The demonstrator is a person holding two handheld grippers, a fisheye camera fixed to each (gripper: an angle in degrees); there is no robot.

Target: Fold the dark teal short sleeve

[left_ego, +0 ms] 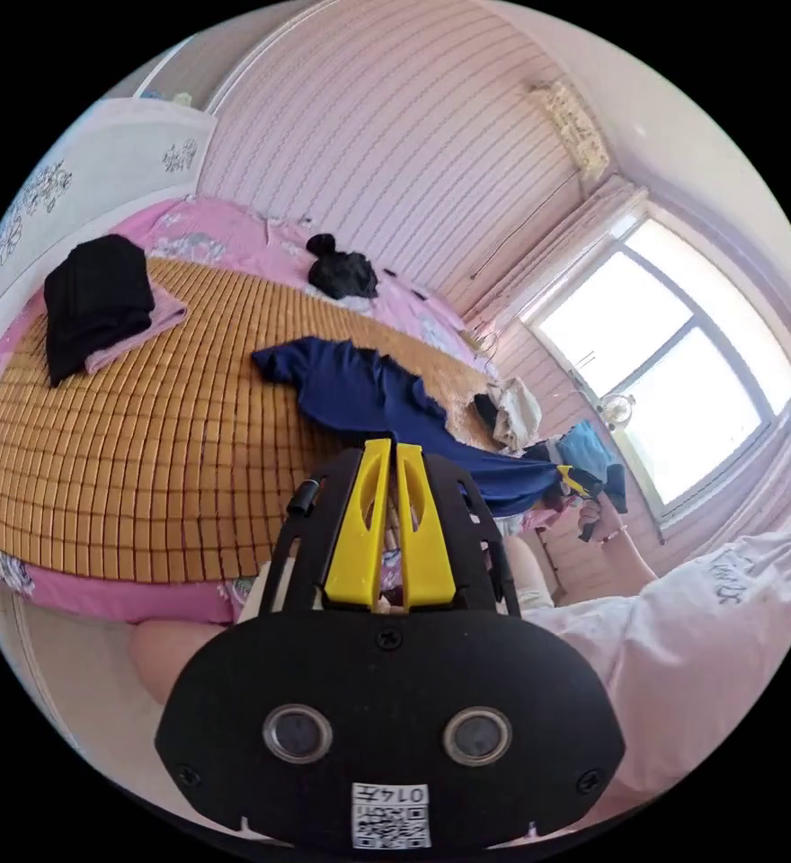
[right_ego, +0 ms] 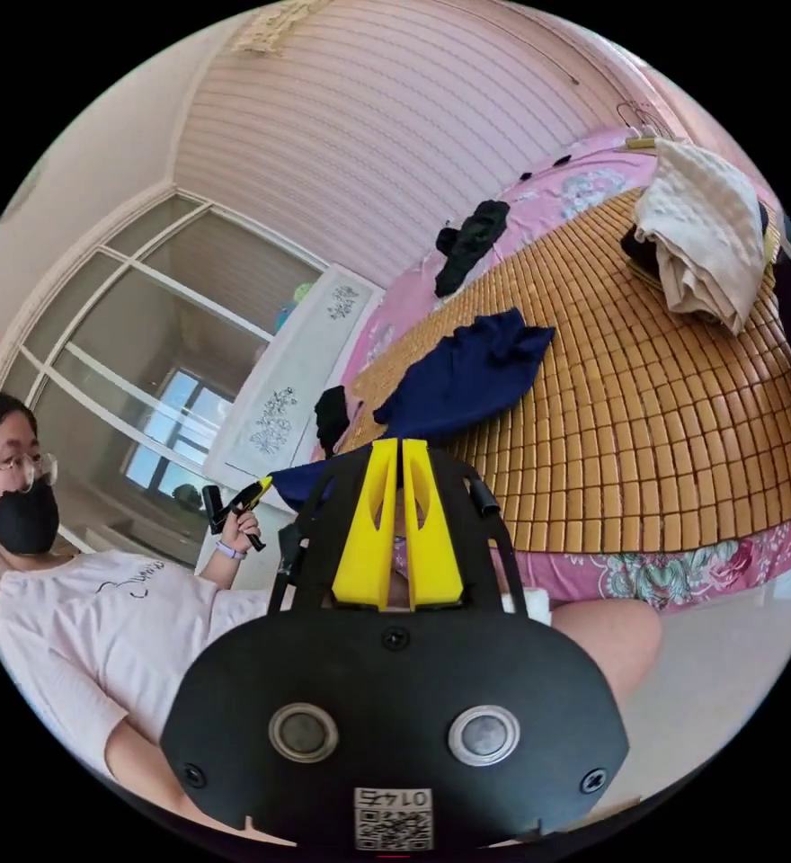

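One dark teal short sleeve (left_ego: 386, 395) is lying on one bamboo mat (left_ego: 144, 449); two grippers, left (left_ego: 394, 449) and right (right_ego: 397, 447), are sitting narrowed, holding nothing.

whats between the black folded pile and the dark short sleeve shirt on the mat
Nothing lies there: in the left gripper view the bamboo mat is bare between the black folded pile and the short sleeve shirt.

**Both grippers closed**

The left gripper (left_ego: 394, 449) has its yellow jaws nearly together, nothing visibly between them. The right gripper (right_ego: 400, 447) is likewise closed. In the left gripper view, the other gripper (left_ego: 573, 481) shows off to the right, a hand (left_ego: 593, 517) holding it.
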